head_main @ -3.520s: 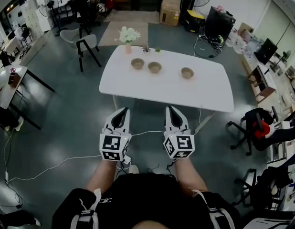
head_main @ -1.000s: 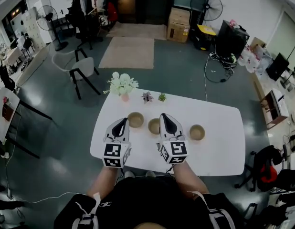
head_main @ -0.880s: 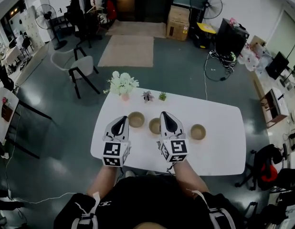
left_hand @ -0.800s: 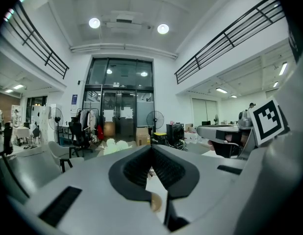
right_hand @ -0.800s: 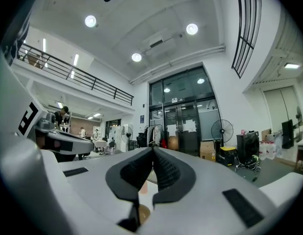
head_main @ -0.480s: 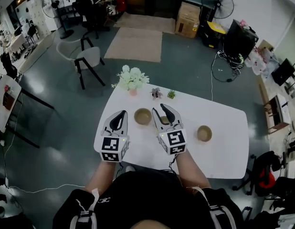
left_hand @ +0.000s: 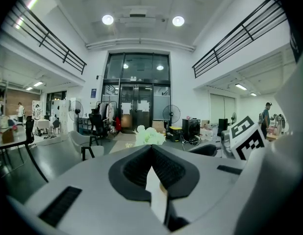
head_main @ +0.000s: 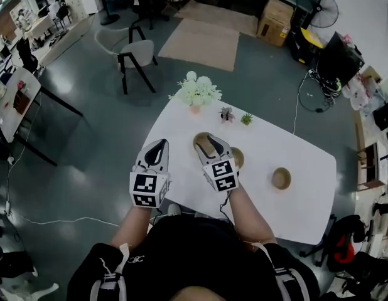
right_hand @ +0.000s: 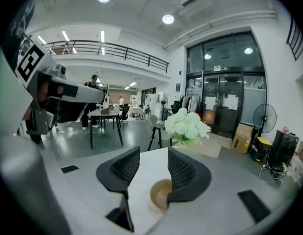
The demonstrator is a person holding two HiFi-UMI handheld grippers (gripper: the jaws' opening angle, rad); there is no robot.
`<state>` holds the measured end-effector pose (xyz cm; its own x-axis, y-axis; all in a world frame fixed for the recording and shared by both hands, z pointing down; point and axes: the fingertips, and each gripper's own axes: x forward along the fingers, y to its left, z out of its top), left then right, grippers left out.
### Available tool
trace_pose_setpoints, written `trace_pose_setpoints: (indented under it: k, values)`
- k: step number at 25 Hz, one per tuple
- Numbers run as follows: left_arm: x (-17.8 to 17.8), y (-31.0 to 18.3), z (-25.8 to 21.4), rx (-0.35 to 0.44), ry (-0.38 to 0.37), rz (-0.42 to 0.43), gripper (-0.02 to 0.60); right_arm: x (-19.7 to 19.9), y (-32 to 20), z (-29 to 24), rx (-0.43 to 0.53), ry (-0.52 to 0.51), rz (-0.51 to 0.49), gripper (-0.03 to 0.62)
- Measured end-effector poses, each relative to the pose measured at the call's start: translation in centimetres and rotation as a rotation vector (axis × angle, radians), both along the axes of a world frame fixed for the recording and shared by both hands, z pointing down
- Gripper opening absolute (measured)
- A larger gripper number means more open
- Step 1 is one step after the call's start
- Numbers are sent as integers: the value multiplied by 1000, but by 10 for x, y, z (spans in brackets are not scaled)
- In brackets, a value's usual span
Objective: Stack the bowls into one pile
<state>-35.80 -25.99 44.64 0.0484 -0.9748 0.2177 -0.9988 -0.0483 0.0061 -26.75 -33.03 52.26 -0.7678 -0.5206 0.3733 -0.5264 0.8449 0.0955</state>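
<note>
Change: right gripper (head_main: pixel 210 144) has come in over the white table (head_main: pixel 275 212), its jaws opening from shut. The left bowl (head_main: pixel 198 143) sits low between them, untouched.
Meaning: the first pick-up looks about to begin; nothing is stacked yet.
Bowls: middle bowl (head_main: pixel 238 158) just right of the left one, right bowl (head_main: pixel 281 178) nearer and well apart.
Idle side: left gripper (head_main: pixel 158 149) – jaws together, empty.
Views: only the head view shows all three bowls; the right gripper view shows flowers (right_hand: pixel 187 125) beyond the gap.

middle bowl (head_main: pixel 238 158) half behind right tool (head_main: pixel 210 142)
</note>
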Motion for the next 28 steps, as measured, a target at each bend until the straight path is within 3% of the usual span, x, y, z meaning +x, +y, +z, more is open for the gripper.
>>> trace_pose_setpoints:
  k: [7, 16, 28]
  values:
    - [-33, 11, 15, -31, 7, -48, 12, -28, -10, 94, -101, 240, -57, 201]
    - [-63, 14, 29, -51, 19, -81, 12, -36, -18, 180, -186, 575, -110, 193]
    - [-81, 19, 36, -63, 17, -98, 12, -38, -24, 221, -151, 758, -136, 176]
